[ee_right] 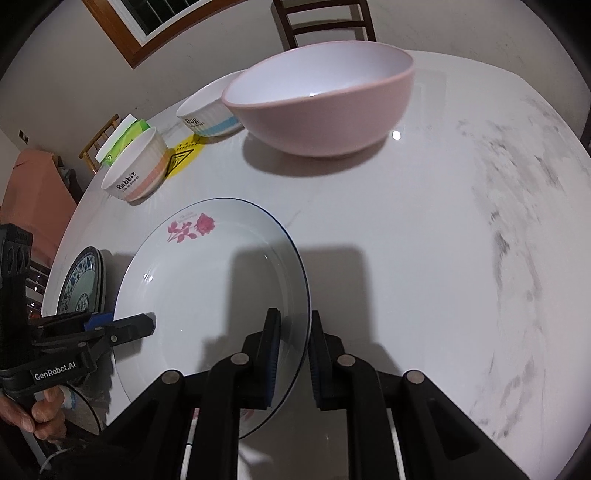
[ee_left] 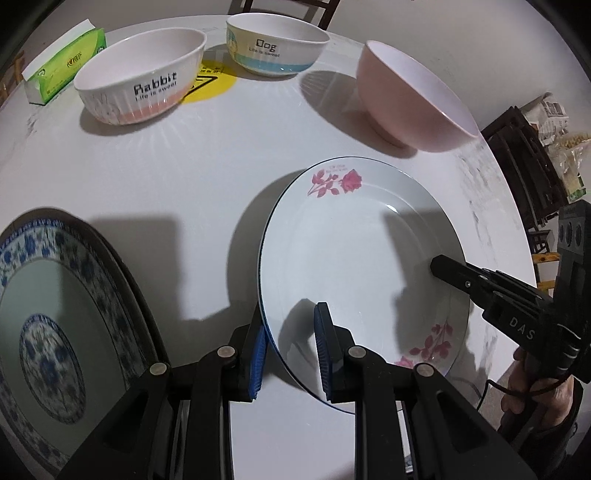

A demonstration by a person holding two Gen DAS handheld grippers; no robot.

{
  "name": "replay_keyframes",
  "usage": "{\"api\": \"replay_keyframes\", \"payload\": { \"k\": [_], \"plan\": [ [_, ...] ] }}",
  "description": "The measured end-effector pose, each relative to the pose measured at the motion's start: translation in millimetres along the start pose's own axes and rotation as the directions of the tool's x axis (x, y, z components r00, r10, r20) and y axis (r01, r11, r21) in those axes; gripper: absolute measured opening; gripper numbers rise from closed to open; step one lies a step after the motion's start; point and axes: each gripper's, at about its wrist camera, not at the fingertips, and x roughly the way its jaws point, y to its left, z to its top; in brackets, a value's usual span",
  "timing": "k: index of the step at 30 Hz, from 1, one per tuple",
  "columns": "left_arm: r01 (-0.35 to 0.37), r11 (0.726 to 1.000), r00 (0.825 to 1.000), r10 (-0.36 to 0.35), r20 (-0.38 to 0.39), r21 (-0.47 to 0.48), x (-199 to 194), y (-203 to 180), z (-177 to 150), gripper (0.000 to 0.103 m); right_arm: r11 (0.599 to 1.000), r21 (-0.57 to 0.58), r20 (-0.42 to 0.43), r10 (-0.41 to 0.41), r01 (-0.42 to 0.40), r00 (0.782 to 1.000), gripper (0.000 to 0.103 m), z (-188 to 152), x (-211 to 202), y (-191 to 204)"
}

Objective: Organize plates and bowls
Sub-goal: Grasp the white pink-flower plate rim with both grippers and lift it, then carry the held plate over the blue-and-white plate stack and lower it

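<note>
A white plate with pink roses (ee_left: 354,240) (ee_right: 207,280) hangs just above the table and casts a shadow on it. My left gripper (ee_left: 290,312) (ee_right: 147,322) is shut on the plate's left rim, blue pads on either side of the edge. My right gripper (ee_right: 294,314) (ee_left: 439,266) is shut on the opposite rim. A blue-patterned plate (ee_left: 55,325) (ee_right: 83,284) lies at the left, on top of another plate. Farther back stand a Rabbit bowl (ee_left: 140,77) (ee_right: 136,170), a Dog bowl (ee_left: 277,46) (ee_right: 207,118) and a larger pink bowl (ee_left: 413,103) (ee_right: 321,110).
The round white marble table (ee_left: 207,155) (ee_right: 424,258) carries a green tissue pack (ee_left: 62,62) (ee_right: 127,134) and a yellow sticker (ee_left: 216,83) near the bowls. A wooden chair (ee_right: 325,22) stands behind the table. A hand (ee_right: 40,410) grips the left gripper's handle.
</note>
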Motion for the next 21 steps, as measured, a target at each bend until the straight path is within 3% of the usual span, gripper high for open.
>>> {"api": "replay_keyframes", "payload": {
  "k": [4, 21],
  "plan": [
    [-0.015, 1.0, 1.0, 0.014, 0.018, 0.012, -5.0, -5.5, -17.5, 0.018, 1.0, -0.006, 0.006, -0.011, 0.011, 1.0, 0.015, -5.4, -2.4, 1.3],
    [-0.035, 0.999, 0.998, 0.034, 0.044, 0.018, -3.7, -8.9, -14.7, 0.018, 0.999, -0.031, 0.034, -0.043, 0.044, 0.999, 0.015, -16.0, -11.3, 12.1]
  ]
}}
